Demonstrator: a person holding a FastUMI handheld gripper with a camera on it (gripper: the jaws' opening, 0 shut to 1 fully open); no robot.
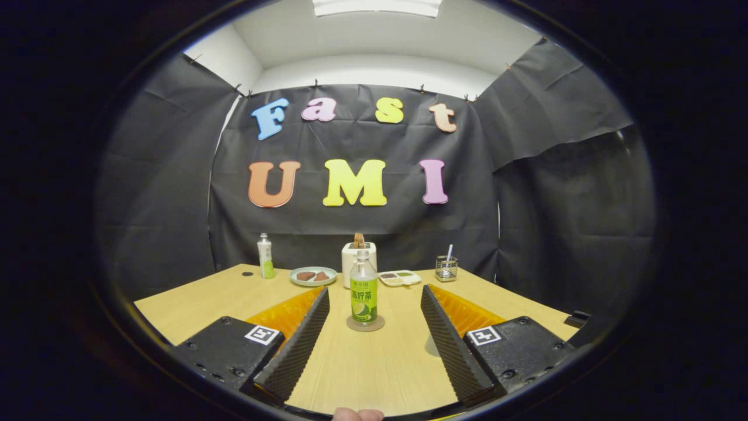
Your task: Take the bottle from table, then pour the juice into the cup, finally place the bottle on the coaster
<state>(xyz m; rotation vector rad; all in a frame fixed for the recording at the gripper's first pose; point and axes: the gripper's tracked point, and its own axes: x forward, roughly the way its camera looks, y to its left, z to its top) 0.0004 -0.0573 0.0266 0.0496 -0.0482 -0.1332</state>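
The gripper (372, 324) is held wide open with nothing between its fingers, and the bottle (363, 287) is seen standing upright on the coaster (365, 324), just ahead of the fingertips and centred in the gap; the final placing step appears to be done. The bottle is tall and narrow on a small round base, so it could be knocked over, or shoved off the coaster, if a finger is swung sideways into it. The cup (357, 263) is partly hidden behind the bottle, so whether juice was poured cannot be judged.
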